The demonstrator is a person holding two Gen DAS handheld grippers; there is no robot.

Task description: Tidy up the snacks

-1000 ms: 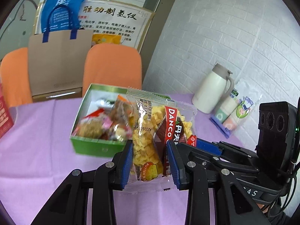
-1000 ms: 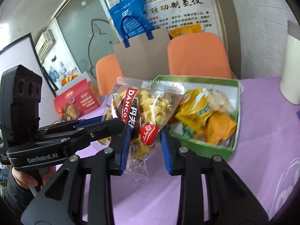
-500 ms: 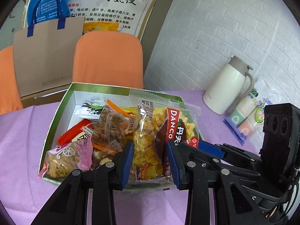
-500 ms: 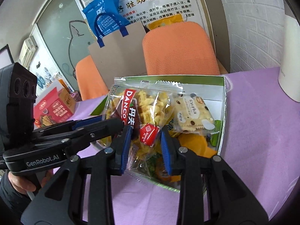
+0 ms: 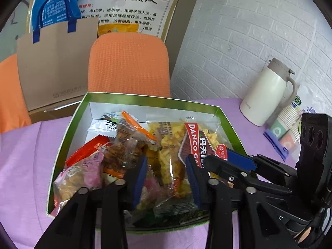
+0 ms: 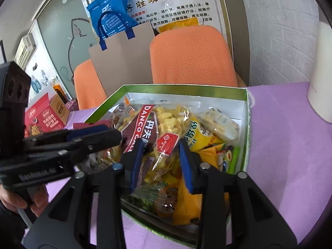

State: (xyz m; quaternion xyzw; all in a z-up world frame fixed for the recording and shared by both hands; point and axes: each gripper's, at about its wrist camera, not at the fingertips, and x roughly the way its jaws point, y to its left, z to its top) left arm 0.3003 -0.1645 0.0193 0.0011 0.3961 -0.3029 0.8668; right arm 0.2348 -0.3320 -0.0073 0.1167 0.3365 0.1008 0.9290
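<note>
Both my left gripper (image 5: 167, 178) and right gripper (image 6: 159, 161) pinch the biscuit bag (image 5: 176, 143) above the green box (image 5: 145, 98) (already heaped). Released unevenly, it may slide off that pile beneath my fingers.

A white thermos jug (image 5: 267, 92) stands on the purple worktop (image 5: 25, 157) at three o'clock, just beside a sleeve of paper cups (image 5: 289, 122). At twelve, an orange chair (image 5: 128, 66) faces a wall poster (image 5: 128, 10). At ten, a brown paper bag (image 5: 56, 62) with a blue tote (image 5: 54, 2) above it. A red carton (image 6: 44, 118) sits at nine.
</note>
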